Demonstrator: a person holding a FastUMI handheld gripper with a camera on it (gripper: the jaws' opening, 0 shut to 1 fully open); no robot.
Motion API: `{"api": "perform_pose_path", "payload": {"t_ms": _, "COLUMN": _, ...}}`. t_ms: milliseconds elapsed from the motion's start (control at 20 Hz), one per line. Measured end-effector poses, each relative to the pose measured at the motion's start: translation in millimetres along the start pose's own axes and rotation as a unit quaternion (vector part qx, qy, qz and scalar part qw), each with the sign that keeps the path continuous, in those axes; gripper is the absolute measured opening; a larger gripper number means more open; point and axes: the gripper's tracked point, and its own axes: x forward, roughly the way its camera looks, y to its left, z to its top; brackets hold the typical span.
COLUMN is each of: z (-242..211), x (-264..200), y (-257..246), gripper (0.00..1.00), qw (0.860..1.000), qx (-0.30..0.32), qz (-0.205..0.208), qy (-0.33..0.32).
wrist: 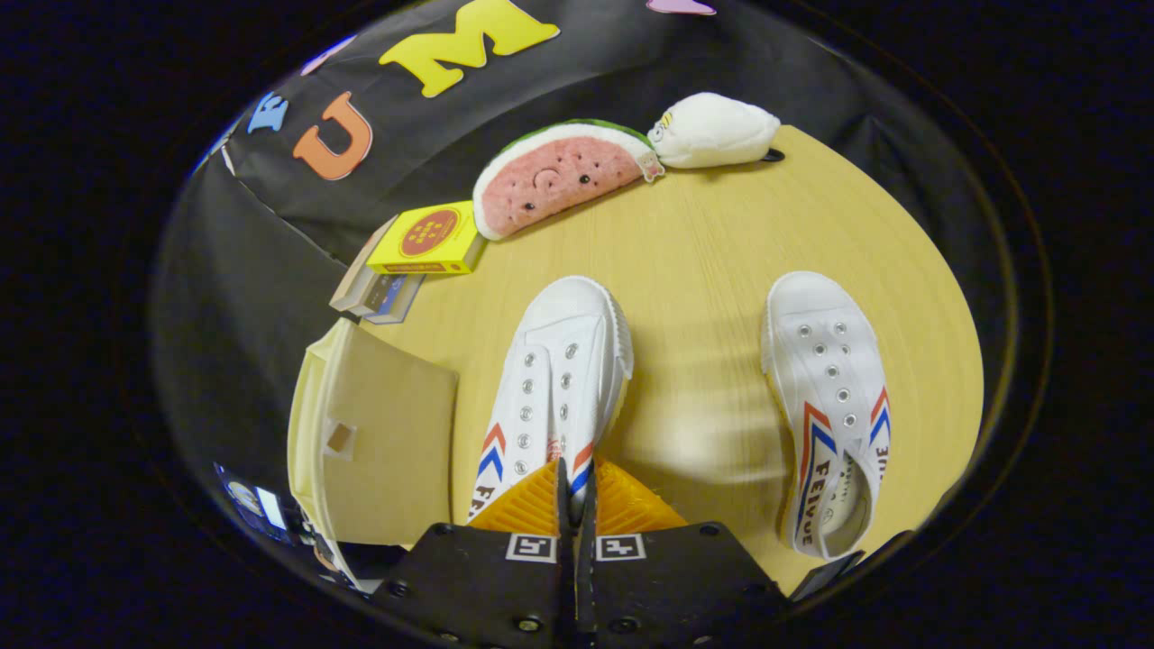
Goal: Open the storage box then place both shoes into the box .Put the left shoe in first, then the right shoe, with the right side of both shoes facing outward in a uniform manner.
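Gripper view. The gripper [574, 491] sits low over the wooden table [721, 243], its two fingers brought together until almost no gap remains between the tips. They appear to pinch the thin heel or collar edge of the near shoe [563, 361]; whether both press on the canvas cannot be told for certain, since the pinched part is hidden behind them. This white canvas shoe points away from the fingers toward the table's far edge. The second shoe [834, 406] lies well apart from it, toward the table's right edge, its opening facing up. Which is the left shoe cannot be read with confidence.

The storage box [379, 433] stands just beside the near shoe, at the table's left edge, its pale lid or flap showing. Beyond it lies a stack of books [410, 257]; at the far edge rest a watermelon plush [559, 176] and a white plush [717, 131].

Handling, as judged: the shoes look light, with soft, collapsible canvas uppers and stiffer rubber soles. A hold on the heel collar should carry the weight, though the toe will likely droop and swing; the rubber sidewall offers a firmer, less yielding alternative.
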Motion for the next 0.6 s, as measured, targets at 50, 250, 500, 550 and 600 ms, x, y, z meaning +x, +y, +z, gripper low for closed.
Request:
{"api": "perform_pose_path", "payload": {"t_ms": 50, "z": 3.3, "x": -9.2, "y": 12.2, "gripper": 0.01, "qw": 1.000, "qx": 0.000, "qz": 0.004, "qy": -0.006}}
{"api": "perform_pose_path", "payload": {"t_ms": 250, "z": 16.7, "x": -40.9, "y": 74.8, "gripper": 0.01, "qw": 0.999, "qx": -0.009, "qz": 0.020, "qy": -0.034}}
{"api": "perform_pose_path", "payload": {"t_ms": 500, "z": 26.2, "x": -55.5, "y": 172.6, "gripper": 0.01, "qw": 0.997, "qx": -0.032, "qz": 0.046, "qy": -0.061}}
{"api": "perform_pose_path", "payload": {"t_ms": 550, "z": 23.8, "x": -53.9, "y": 191.6, "gripper": 0.01, "qw": 0.996, "qx": -0.035, "qz": 0.051, "qy": -0.062}}
{"api": "perform_pose_path", "payload": {"t_ms": 600, "z": 20.1, "x": -50.5, "y": 209.5, "gripper": 0.01, "qw": 0.996, "qx": -0.038, "qz": 0.055, "qy": -0.062}}
